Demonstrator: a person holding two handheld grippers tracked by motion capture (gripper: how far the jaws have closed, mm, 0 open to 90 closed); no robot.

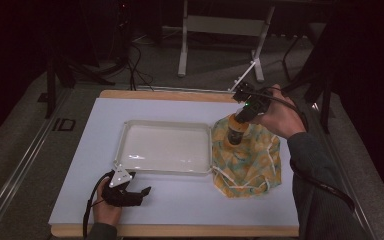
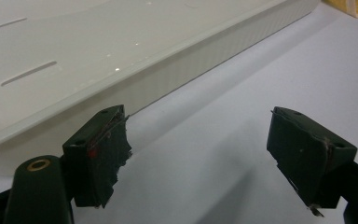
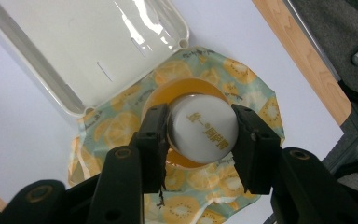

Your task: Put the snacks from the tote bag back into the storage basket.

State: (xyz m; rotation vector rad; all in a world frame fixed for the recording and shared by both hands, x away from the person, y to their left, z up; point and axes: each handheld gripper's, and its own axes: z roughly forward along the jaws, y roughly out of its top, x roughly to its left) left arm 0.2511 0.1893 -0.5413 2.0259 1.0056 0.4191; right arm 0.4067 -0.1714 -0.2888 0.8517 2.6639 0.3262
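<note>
1. Surface (image 1: 190,210): white sheet over a wood-edged board; it carries every item listed below.
2. Tray (image 1: 130,131): shallow, white, rectangular, glossy inside, lying flat near the middle of the surface. Taken as landmark for all further entries. In the left gripper view its ribbed outer wall (image 2: 205,60) runs across the frame.
3. Cloth (image 1: 252,172): yellow and pale green with a citrus-slice print, heaped just beside the tray's right end, its edge touching the tray's corner. In the right gripper view the cloth (image 3: 116,130) spreads around and beneath the bottle.
4. Right gripper (image 1: 237,125): held in the person's right hand (image 1: 280,117) above the cloth, at the tray's right end, pointing down. Jaws closed on the cap of the bottle, one on either side.
5. Left gripper (image 1: 145,192): held in the left hand (image 1: 105,210), low over the surface just off the tray's near left corner, pointing along the tray's near wall. Jaws stand wide apart with nothing between them.
6. Bottle (image 3: 191,91): orange contents, white round cap (image 3: 205,133) bearing printed characters; upright on the cloth, just right of the tray's right end, gripped at the cap.
</note>
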